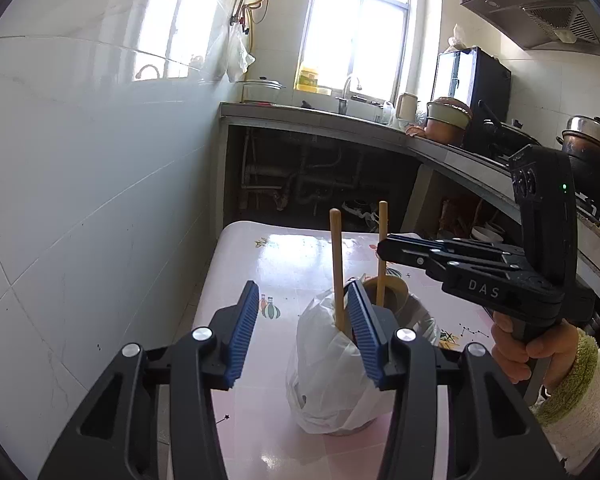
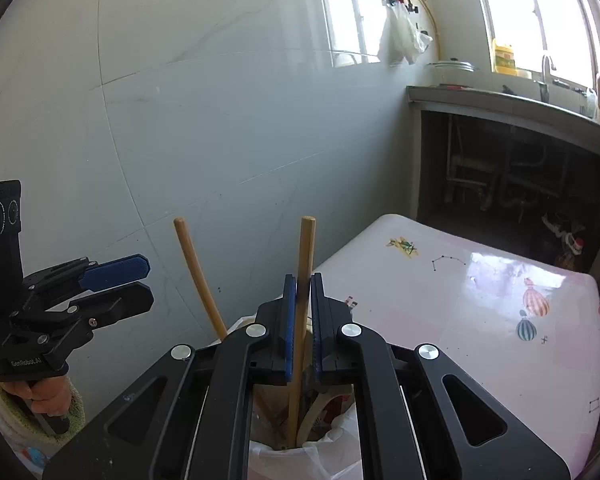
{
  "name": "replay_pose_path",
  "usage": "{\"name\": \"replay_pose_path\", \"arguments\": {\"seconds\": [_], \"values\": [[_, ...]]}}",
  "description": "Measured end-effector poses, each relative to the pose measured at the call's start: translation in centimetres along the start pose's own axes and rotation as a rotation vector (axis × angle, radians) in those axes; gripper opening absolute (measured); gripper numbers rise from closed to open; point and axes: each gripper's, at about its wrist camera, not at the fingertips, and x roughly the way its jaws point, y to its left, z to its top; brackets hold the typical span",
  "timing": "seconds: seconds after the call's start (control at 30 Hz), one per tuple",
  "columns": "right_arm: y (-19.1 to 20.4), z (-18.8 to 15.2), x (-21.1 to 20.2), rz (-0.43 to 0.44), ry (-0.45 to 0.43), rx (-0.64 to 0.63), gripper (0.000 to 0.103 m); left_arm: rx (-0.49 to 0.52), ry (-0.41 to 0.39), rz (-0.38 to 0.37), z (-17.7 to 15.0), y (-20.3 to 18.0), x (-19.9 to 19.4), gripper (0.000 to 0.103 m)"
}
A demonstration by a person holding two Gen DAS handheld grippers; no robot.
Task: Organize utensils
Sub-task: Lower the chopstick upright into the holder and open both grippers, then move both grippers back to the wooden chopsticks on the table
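Against a white tiled wall (image 1: pixel 80 184) stands the glossy pale pink worktop (image 1: pixel 292 252) printed with small balloons and constellations, a patch of window glare on it. Beyond it a grey stone kitchen counter (image 1: pixel 320 114) runs round the corner, open below with bare pipes showing; it carries a tap, pots and a yellow bottle before a bright window (image 1: pixel 356 28). One steel range hood (image 1: pixel 540 12) hangs on the far side.

One container wrapped in a white plastic bag (image 1: pixel 332 368) sits on the worktop near its near edge. Two long round wooden sticks rise out of it. The left wooden stick (image 2: pixel 198 276) leans free toward the wall; in the left wrist view it shows just beside the inner blue pad, not pressed by it. The right wooden stick (image 2: pixel 304 292) stands almost upright.

Two grippers are in view, each in one hand with a fleecy white and green cuff. The left gripper (image 1: pixel 304 328) has its jaws about half open with nothing between them. The right gripper (image 2: pixel 302 328) has its jaws nearly closed, clamped on the right wooden stick above the container's mouth.
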Motion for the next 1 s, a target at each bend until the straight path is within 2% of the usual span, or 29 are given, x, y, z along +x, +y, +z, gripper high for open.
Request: {"name": "replay_pose_path", "arguments": {"seconds": [0.13, 0.23, 0.33, 0.47, 0.6, 0.73, 0.87, 1.0], "values": [[-0.1, 0.0, -3.0, -0.002, -0.057, 0.017, 0.027, -0.031, -0.016, 0.016, -0.8, -0.1, -1.8, 0.054], [-0.8, -0.8, -6.0, -0.003, -0.095, 0.058, 0.030, -0.023, -0.021, 0.025, -1.6, -0.9, -3.2, 0.058], [-2.1, -2.6, -9.3, -0.047, -0.113, 0.104, 0.030, -0.002, -0.027, 0.011, -2.5, -2.3, -4.5, 0.062], [-4.7, -6.3, -13.3, -0.130, -0.111, 0.202, 0.030, 0.038, -0.013, -0.056, -3.9, -4.8, -5.3, 0.068], [-7.7, -11.4, -15.2, -0.227, -0.042, 0.327, 0.030, 0.088, 0.034, -0.177, -5.6, -8.1, -4.6, 0.075], [-10.2, -17.3, -14.4, -0.274, 0.084, 0.463, 0.030, 0.097, 0.088, -0.252, -7.2, -11.0, -2.4, 0.077], [-10.6, -21.8, -12.6, -0.281, 0.197, 0.516, 0.022, 0.117, 0.156, -0.271, -8.9, -13.6, 0.7, 0.077], [-11.1, -23.5, -10.1, -0.260, 0.272, 0.543, 0.015, 0.118, 0.284, -0.269, -11.5, -15.6, 4.9, 0.077]]}}
